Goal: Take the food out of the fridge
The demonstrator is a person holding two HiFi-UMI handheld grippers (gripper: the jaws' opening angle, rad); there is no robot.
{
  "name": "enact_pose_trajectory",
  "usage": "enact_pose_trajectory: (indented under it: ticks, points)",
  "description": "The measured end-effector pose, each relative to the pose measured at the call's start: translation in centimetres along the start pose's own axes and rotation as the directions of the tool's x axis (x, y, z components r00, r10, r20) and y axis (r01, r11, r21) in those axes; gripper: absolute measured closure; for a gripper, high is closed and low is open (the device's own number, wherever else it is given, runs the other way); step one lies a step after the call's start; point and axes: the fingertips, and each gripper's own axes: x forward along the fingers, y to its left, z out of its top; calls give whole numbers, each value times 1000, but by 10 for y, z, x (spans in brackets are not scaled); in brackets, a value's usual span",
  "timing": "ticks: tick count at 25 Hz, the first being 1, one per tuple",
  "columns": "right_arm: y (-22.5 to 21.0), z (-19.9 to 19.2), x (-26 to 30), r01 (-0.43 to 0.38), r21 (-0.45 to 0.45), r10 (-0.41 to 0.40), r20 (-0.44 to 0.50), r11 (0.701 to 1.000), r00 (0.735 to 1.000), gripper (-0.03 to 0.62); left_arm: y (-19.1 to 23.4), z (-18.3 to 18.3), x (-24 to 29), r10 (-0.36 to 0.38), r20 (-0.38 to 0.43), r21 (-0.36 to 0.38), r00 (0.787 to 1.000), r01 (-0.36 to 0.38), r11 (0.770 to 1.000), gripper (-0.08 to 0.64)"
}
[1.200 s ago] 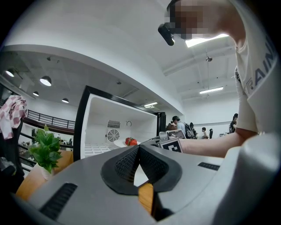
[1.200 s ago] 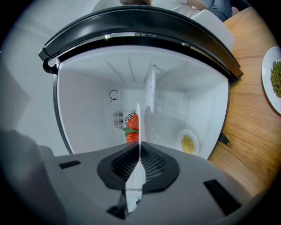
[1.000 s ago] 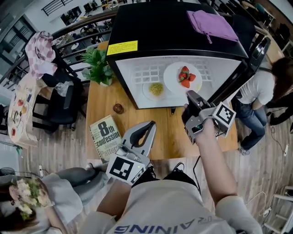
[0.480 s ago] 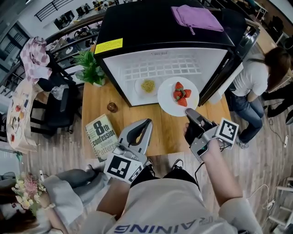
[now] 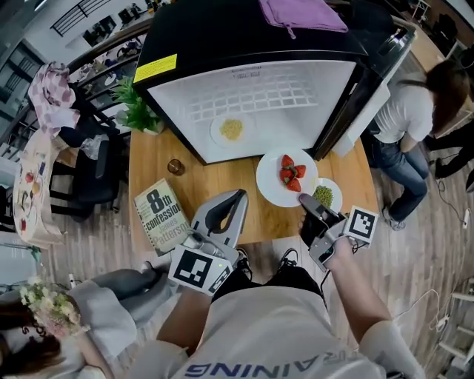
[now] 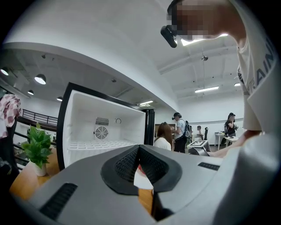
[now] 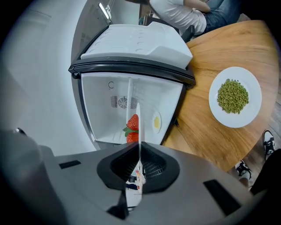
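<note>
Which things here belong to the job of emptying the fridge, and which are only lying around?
Part of the job:
- fridge, open
- plate of strawberries, held by the right gripper
- plate of peas, on the table
- plate of yellow food, not yet taken out

Just lying about:
- book
- potted plant
- purple cloth on the fridge
- small brown object

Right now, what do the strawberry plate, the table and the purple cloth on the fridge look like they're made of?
The strawberry plate looks like glazed ceramic, glossy white, though melamine is possible. The table looks like wood or veneer: warm grain, satin sheen. The purple cloth is soft matte fabric, with folds and a seam.
</note>
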Motion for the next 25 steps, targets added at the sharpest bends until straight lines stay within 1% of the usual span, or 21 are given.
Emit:
enact_pose_trajectory:
  ticks: [8, 13, 18, 21, 25]
  points:
    - [-69, -18, -2, 69, 42, -66, -66, 997, 996, 560, -6, -10, -1, 25, -26, -1, 999, -25, 1000, 552]
    - [-105, -27, 4, 104, 31, -100, -117, 994, 988, 560, -5, -22, -4, 49, -47, -6, 998, -49, 999, 552]
    - [-133, -35, 9, 146, 45, -137, -162, 988, 977, 560, -1, -31, -12, 87, -75, -17, 993, -88, 996, 552]
    - [-147, -40, 15, 167, 60, -154, -180, 984, 972, 560, 2, -37, -18, 106, -82, -17, 991, -108, 994, 552]
    - [-163, -43, 18, 202, 59, -186, -203, 978, 961, 560, 4, -41, -24, 126, -89, -20, 988, -128, 992, 552]
